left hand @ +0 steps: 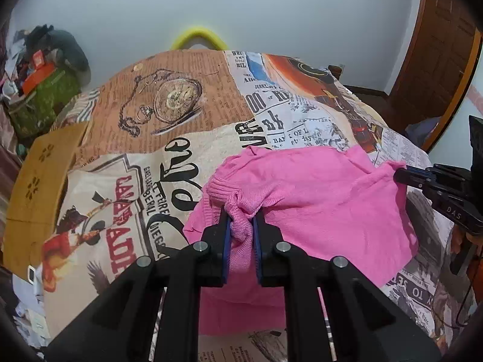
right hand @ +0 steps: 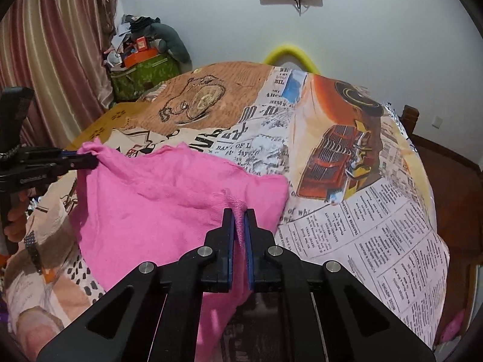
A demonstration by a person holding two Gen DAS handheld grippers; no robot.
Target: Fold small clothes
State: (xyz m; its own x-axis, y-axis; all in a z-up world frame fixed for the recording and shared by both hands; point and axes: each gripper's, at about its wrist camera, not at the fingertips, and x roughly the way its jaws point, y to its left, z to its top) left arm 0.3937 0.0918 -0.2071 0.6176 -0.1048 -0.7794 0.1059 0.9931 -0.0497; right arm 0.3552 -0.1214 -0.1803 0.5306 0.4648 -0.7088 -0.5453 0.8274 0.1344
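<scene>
Pink garment's (left hand: 302, 193) pinched corners, jaws-hidden

Your left tongs (left hand: 241, 211) pinching a bunched fold of the pink knit garment (left hand: 317, 187), your right tongs (left hand: 403, 173) clamping its far corner, printed bedspread (left hand: 181, 114) beneath

Pink knit garment (left hand: 317, 199), rumpled, two edges bunched and lifted, rest on the printed bedspread (left hand: 169, 96)

newsprint-patterned bedspread (left hand: 169, 102); yellow foam hoop (left hand: 197, 37) behind; green bag (right hand: 142, 74) beside striped curtain (right hand: 54, 45)
</scene>
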